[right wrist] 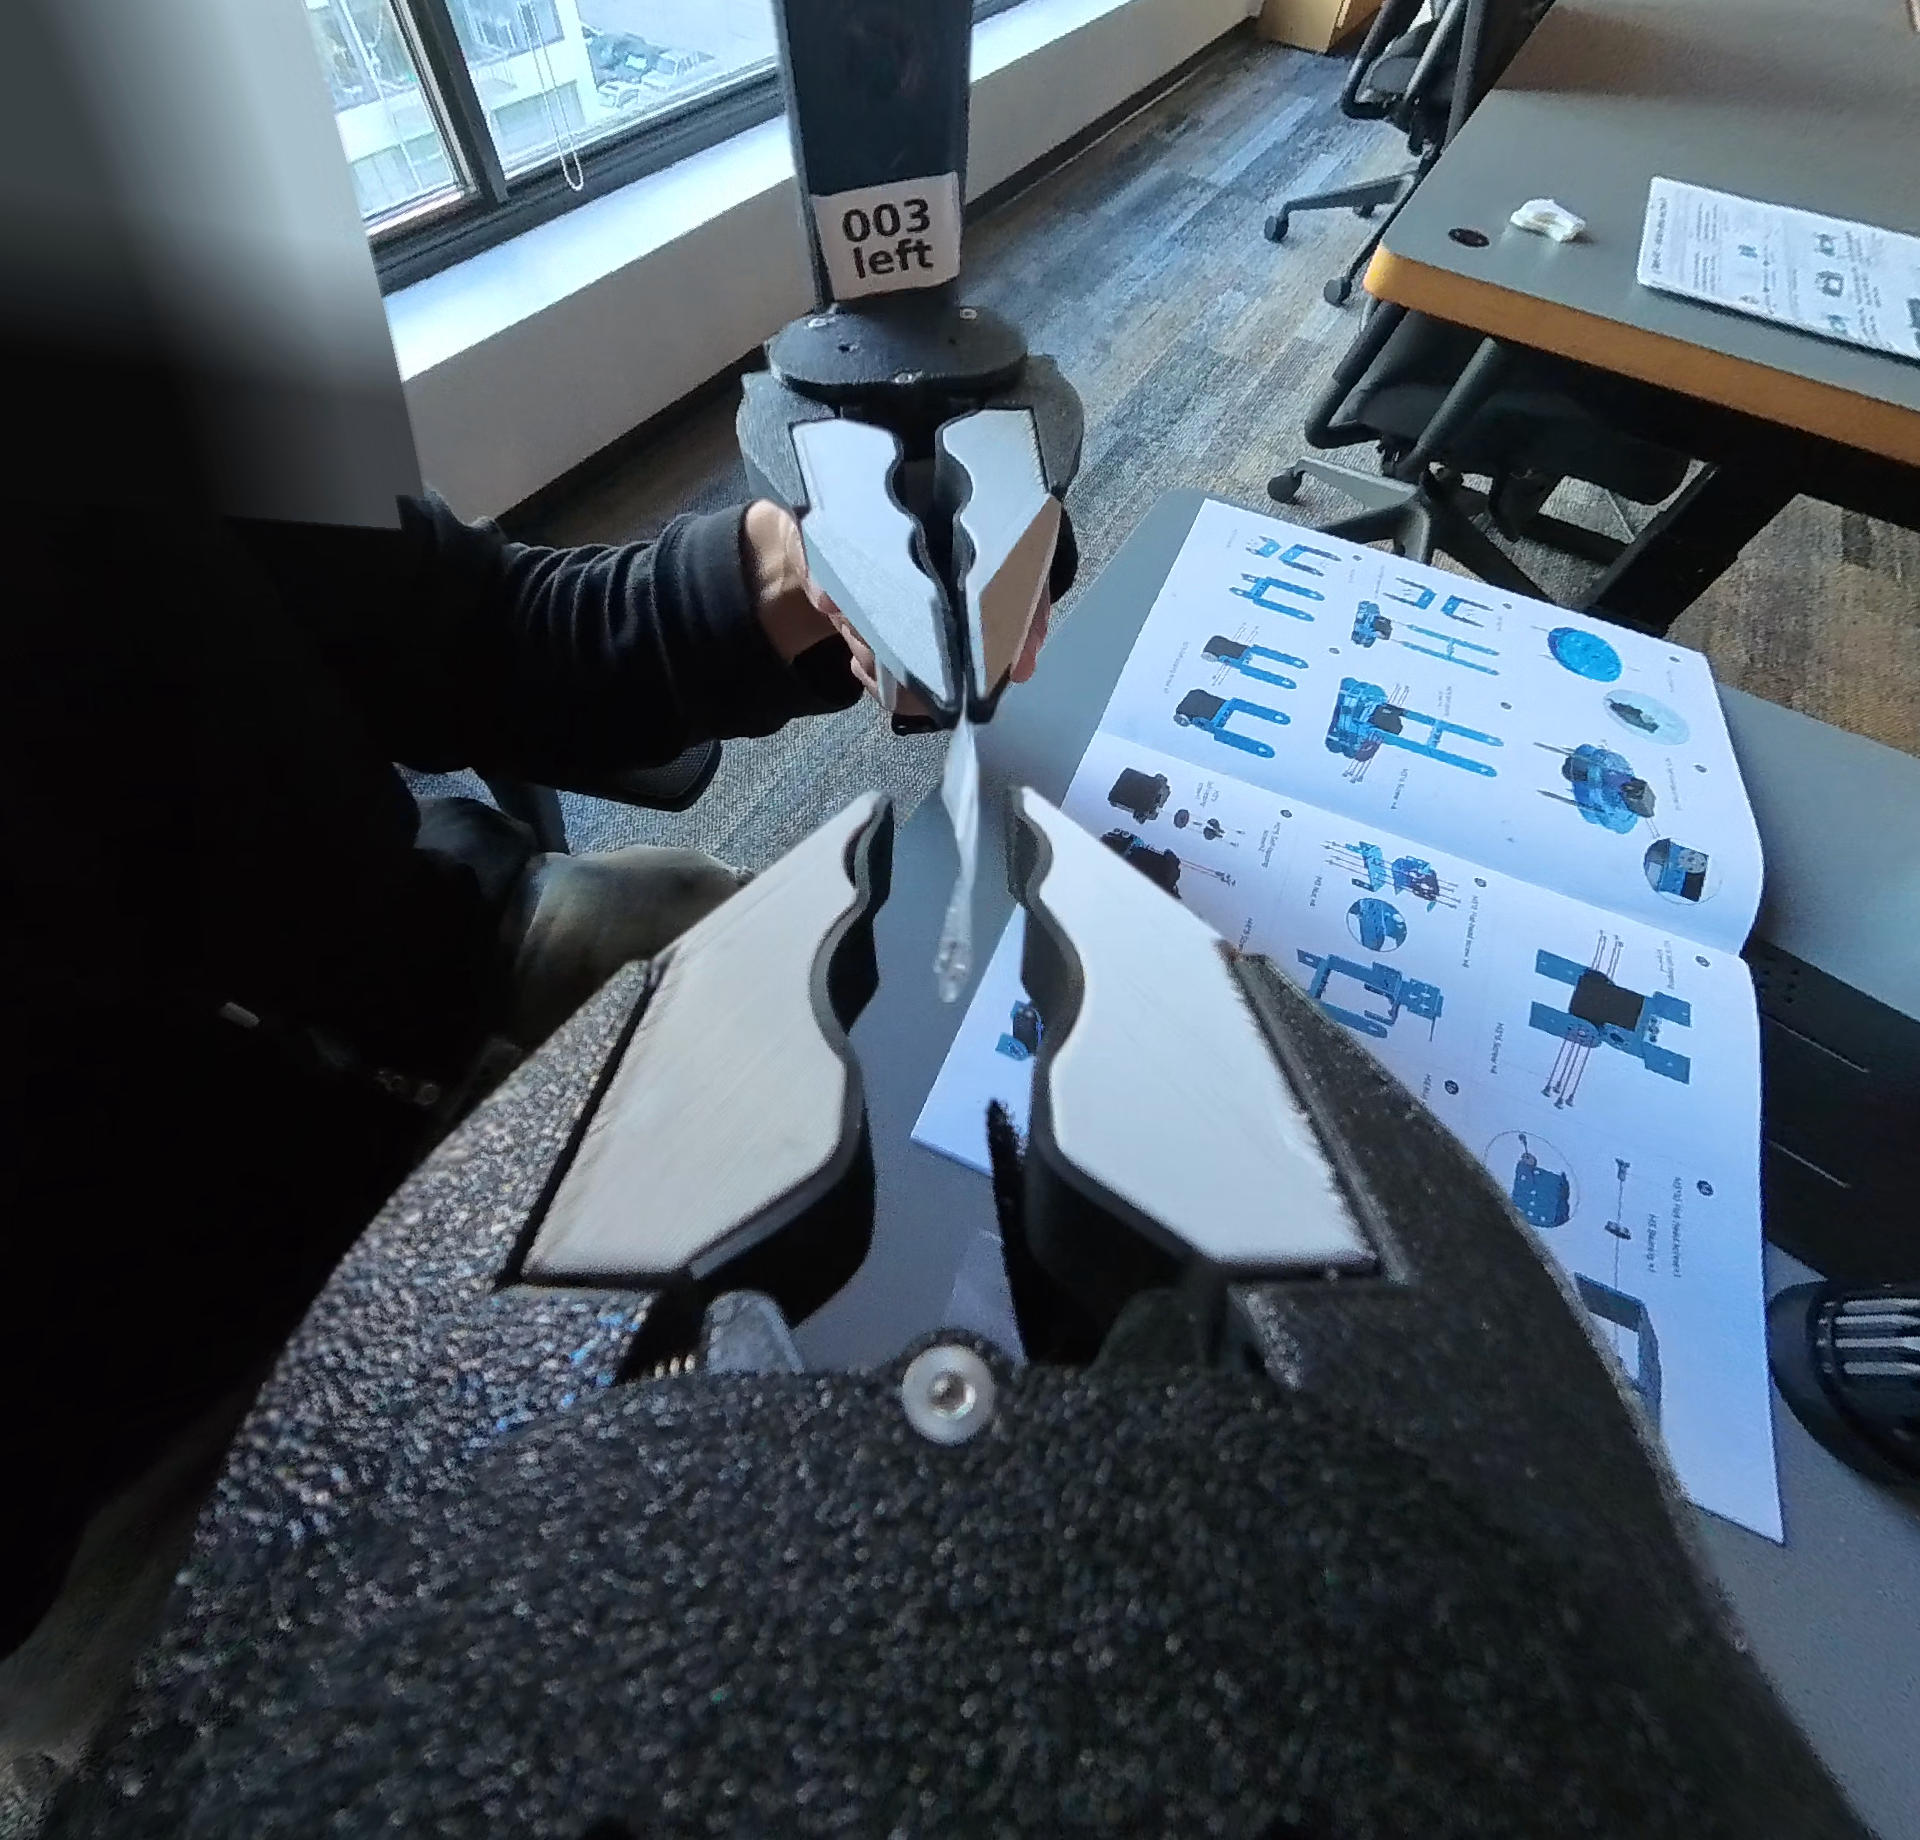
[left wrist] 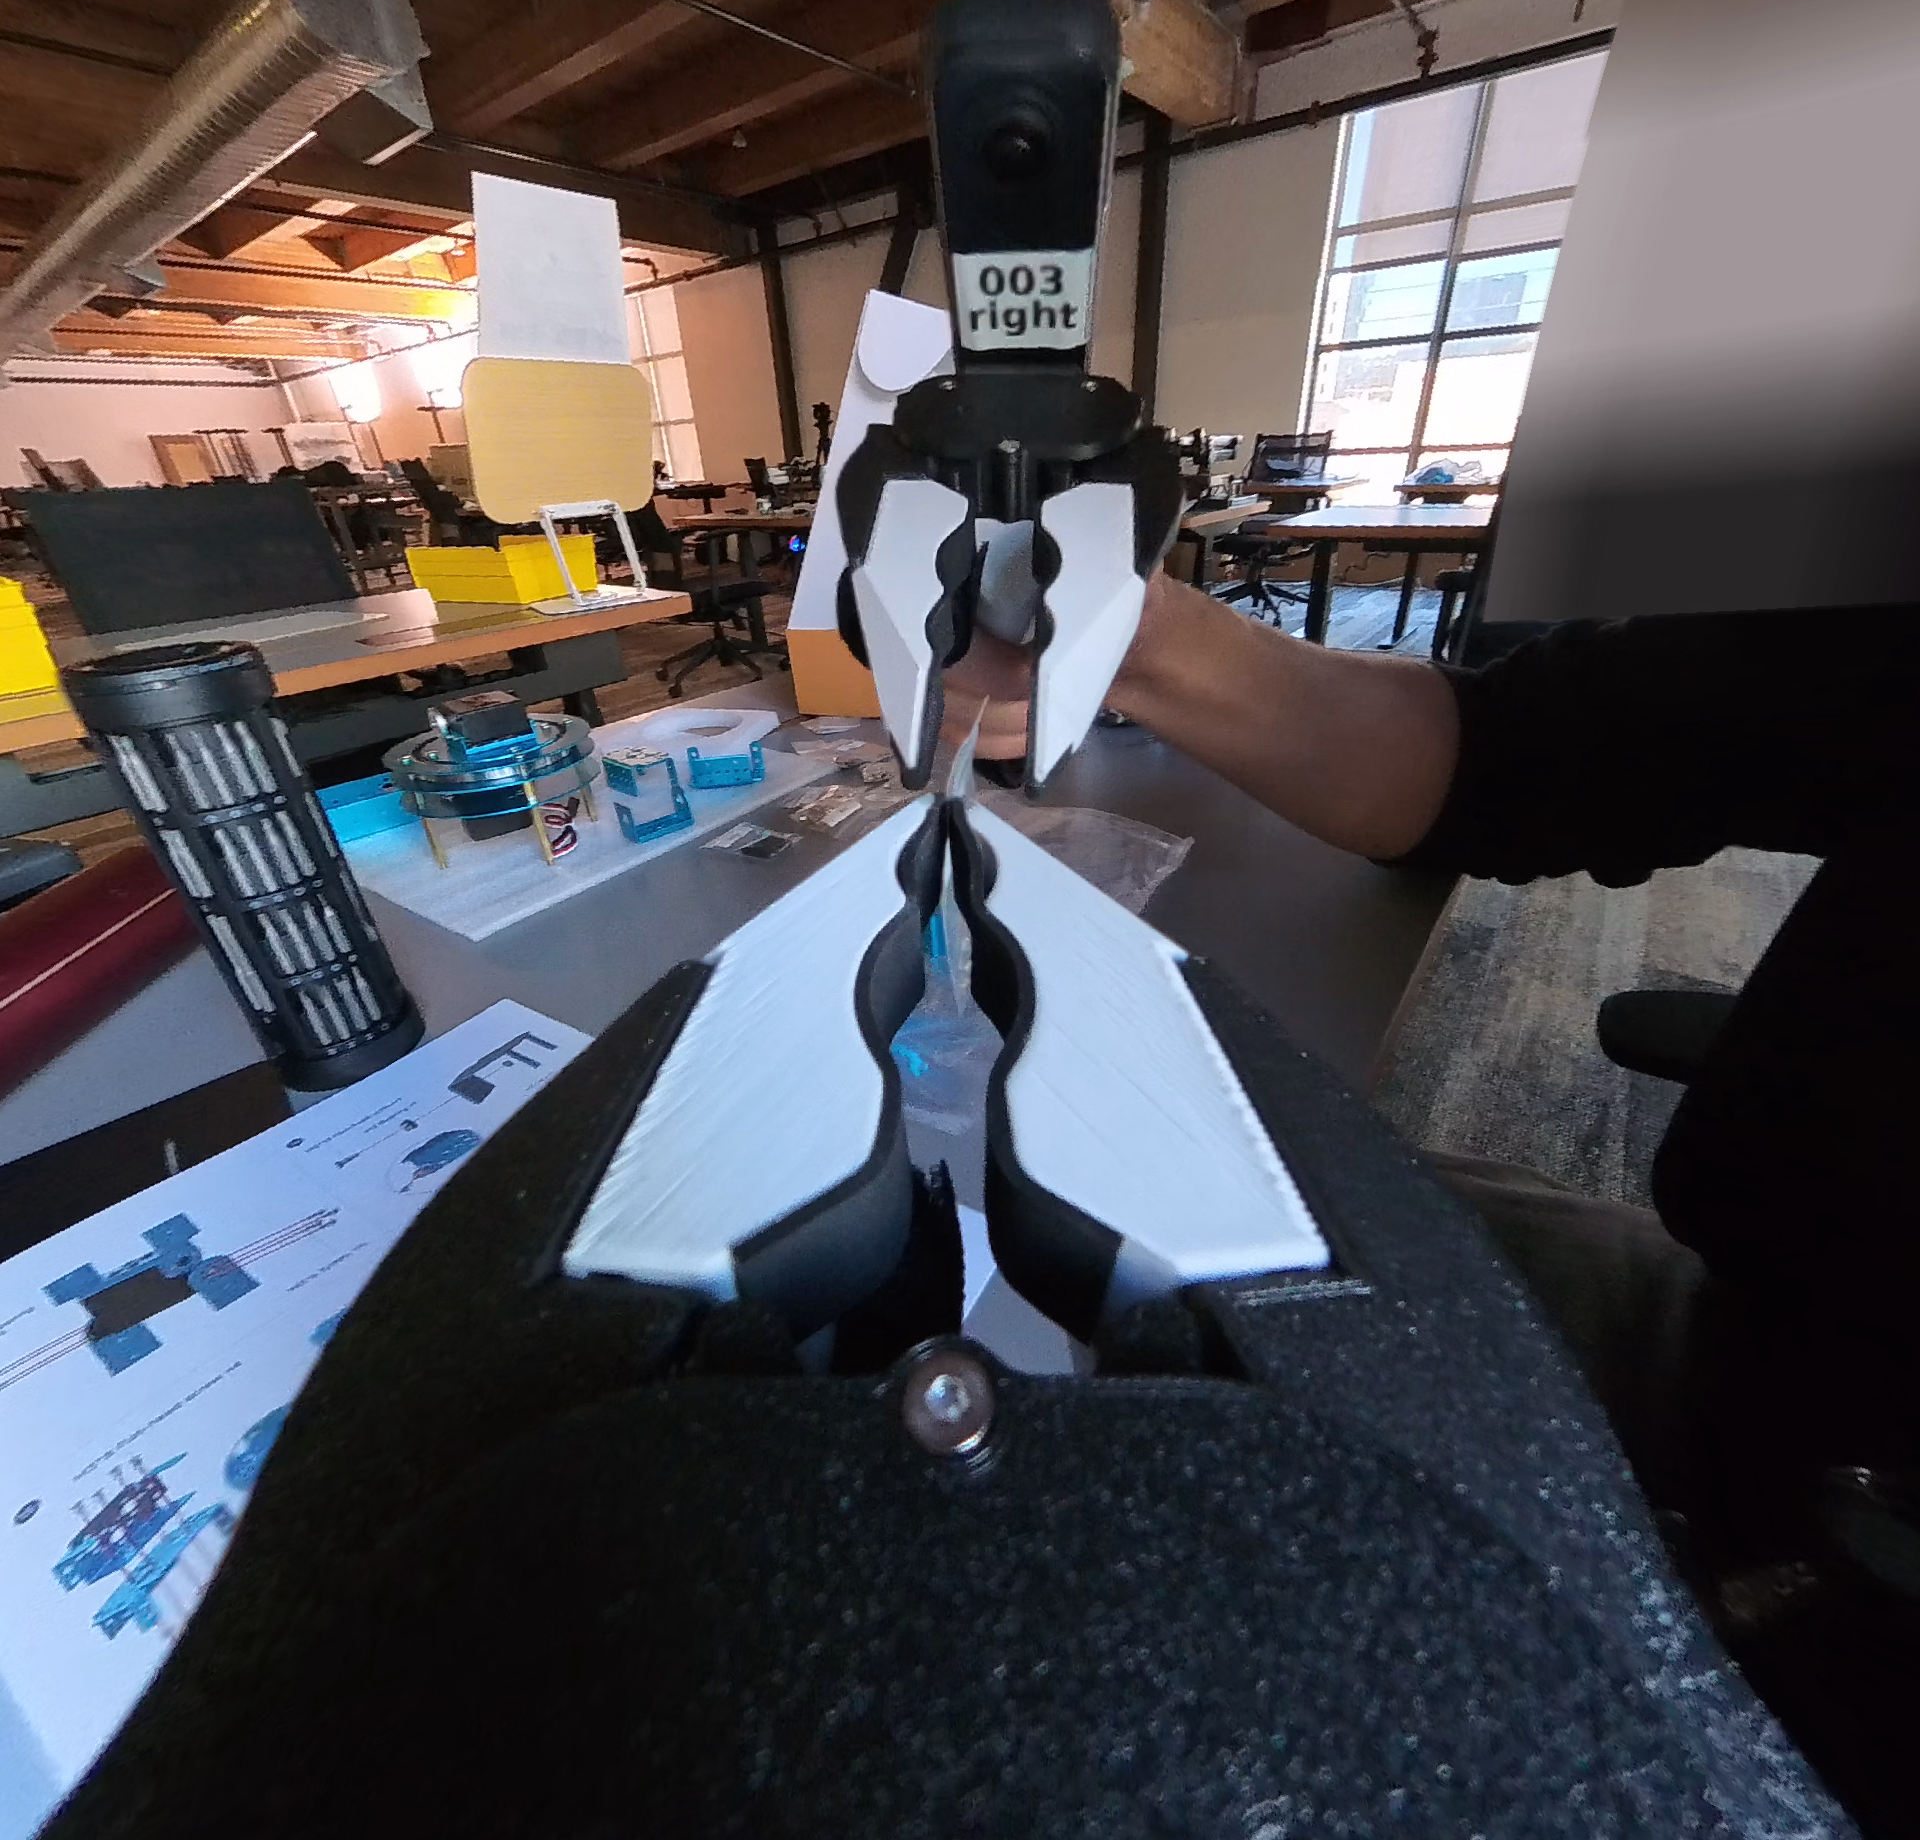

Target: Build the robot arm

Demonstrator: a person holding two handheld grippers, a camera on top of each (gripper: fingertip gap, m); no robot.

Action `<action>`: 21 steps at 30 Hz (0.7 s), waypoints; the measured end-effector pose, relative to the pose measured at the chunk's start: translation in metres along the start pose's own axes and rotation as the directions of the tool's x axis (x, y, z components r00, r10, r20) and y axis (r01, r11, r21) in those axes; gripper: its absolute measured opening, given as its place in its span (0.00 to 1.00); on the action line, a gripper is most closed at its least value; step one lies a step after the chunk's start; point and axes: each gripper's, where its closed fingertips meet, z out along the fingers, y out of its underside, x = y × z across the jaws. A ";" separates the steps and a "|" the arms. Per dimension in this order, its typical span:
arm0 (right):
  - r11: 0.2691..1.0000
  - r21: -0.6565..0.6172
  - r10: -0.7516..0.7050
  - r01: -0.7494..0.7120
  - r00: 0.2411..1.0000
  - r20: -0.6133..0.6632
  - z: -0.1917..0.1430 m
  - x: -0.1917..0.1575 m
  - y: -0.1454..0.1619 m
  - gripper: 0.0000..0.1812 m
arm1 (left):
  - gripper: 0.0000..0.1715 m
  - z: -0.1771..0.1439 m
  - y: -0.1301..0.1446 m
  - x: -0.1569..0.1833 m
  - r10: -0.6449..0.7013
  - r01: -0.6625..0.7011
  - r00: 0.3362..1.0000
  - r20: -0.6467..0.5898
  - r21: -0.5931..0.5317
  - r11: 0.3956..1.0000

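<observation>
My left gripper [left wrist: 945, 814] is shut on a small clear plastic bag [left wrist: 938, 959] with blue parts inside, held in the air above the dark table [left wrist: 1247, 917]. The bag's edge sticks out past the left fingertips. My right gripper [left wrist: 977, 780] faces the left one tip to tip, open, with the bag's edge between its fingertips. In the right wrist view the right gripper [right wrist: 954, 803] is open around the thin clear bag [right wrist: 961, 845], which hangs from the shut left gripper [right wrist: 961, 712]. I cannot tell whether the right fingers touch the bag.
An open instruction booklet [left wrist: 208, 1323] [right wrist: 1403, 803] lies on the table. A black cylindrical bit holder [left wrist: 239, 855] stands at the left. Blue metal brackets [left wrist: 655, 793] and a round assembly [left wrist: 488, 762] sit on white foam. An empty clear bag [left wrist: 1101, 845] lies behind. A second desk [right wrist: 1558, 263] and chairs stand beyond. Left and right tips are no more than a few centimetres apart.
</observation>
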 end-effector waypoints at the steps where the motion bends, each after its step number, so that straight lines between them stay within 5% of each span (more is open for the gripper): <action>1: 1.000 -0.002 -0.007 0.007 1.000 0.007 0.000 -0.002 0.001 0.11 | 0.00 -0.001 -0.001 0.002 -0.009 0.009 1.000 -0.014 0.008 1.000; 4: 0.999 0.006 -0.041 0.041 0.999 -0.035 0.003 0.001 -0.002 0.00 | 0.00 -0.003 -0.002 -0.005 -0.033 0.032 0.999 0.005 0.029 0.999; 7: 0.995 -0.014 -0.103 0.103 0.966 -0.237 0.004 0.027 -0.005 0.00 | 0.01 -0.002 -0.004 -0.031 -0.110 0.104 0.985 0.135 0.051 0.993; 10: 0.980 -0.071 -0.198 0.187 0.856 -0.477 0.000 0.054 -0.009 0.00 | 0.25 0.002 -0.003 -0.059 -0.244 0.228 0.926 0.288 0.088 0.970; 13: 0.943 -0.161 -0.327 0.290 0.726 -0.606 -0.003 0.063 -0.014 0.00 | 0.27 0.008 -0.011 -0.059 -0.316 0.279 0.903 0.292 0.161 0.947; 17: 0.906 -0.217 -0.412 0.363 0.645 -0.643 0.000 0.058 -0.021 0.00 | 0.15 0.010 -0.015 -0.057 -0.322 0.278 0.897 0.304 0.178 0.944; 21: 0.928 -0.141 -0.357 0.345 0.715 -0.601 0.004 0.049 -0.024 0.00 | 0.00 0.002 -0.015 -0.060 -0.283 0.240 0.911 0.300 0.172 0.955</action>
